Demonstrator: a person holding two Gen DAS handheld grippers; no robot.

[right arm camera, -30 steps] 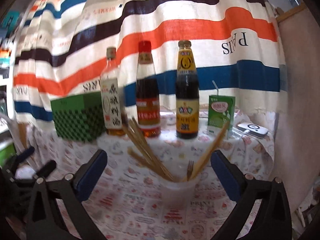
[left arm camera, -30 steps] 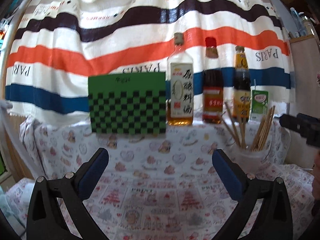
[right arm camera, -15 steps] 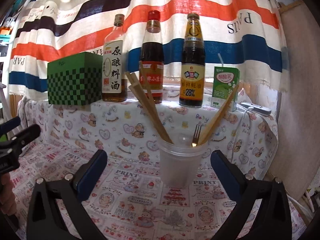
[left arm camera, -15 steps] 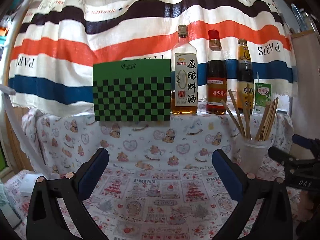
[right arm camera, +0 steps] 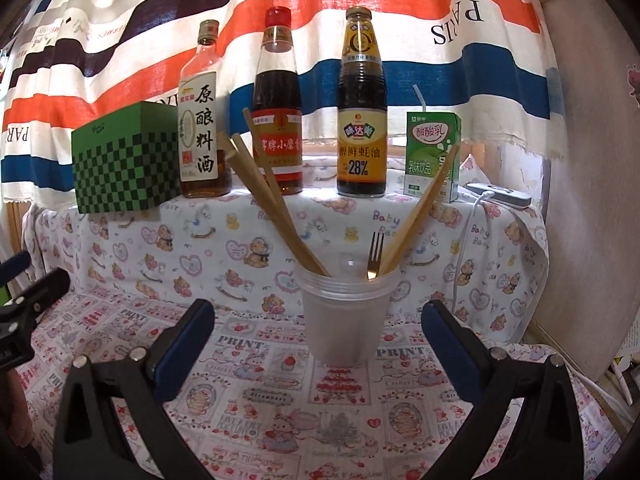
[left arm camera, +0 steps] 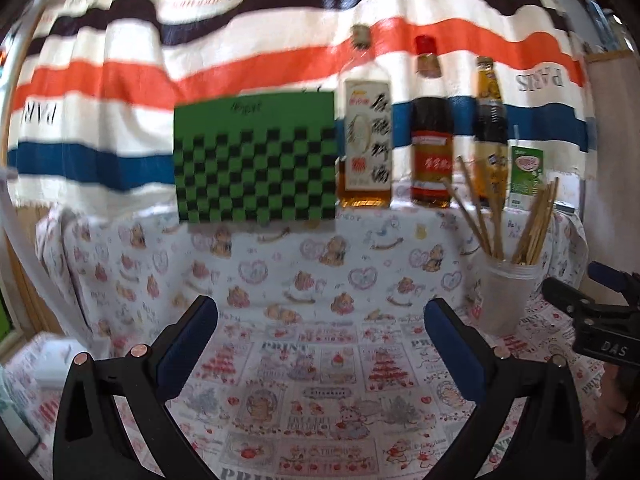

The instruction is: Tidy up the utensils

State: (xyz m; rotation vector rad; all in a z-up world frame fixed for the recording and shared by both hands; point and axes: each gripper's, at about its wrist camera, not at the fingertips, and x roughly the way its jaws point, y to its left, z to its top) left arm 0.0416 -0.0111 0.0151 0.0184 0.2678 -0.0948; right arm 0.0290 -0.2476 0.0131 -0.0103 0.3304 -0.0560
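A translucent plastic cup [right arm camera: 343, 316] stands on the printed cloth, straight ahead of my right gripper [right arm camera: 318, 334], which is open and empty. Wooden chopsticks [right arm camera: 272, 208] lean out of the cup on both sides, and a small gold fork [right arm camera: 374, 254] stands in it. In the left wrist view the same cup [left arm camera: 505, 298] is at the right with the chopsticks [left arm camera: 532, 222] fanned out. My left gripper [left arm camera: 320, 340] is open and empty over the cloth, well left of the cup. The right gripper [left arm camera: 592, 308] shows at that view's right edge.
On the raised shelf behind stand a green checkered box [right arm camera: 126, 160], three sauce bottles [right arm camera: 362, 104] and a green drink carton [right arm camera: 432, 156]. A white device with a cable [right arm camera: 500, 196] lies at the right. A striped curtain [right arm camera: 400, 40] hangs behind. A wall [right arm camera: 592, 200] closes the right side.
Both views have shifted slightly; the right gripper has come closer to the cup, which now looks larger. The left wrist view is blurred from motion. Both grippers stay open.
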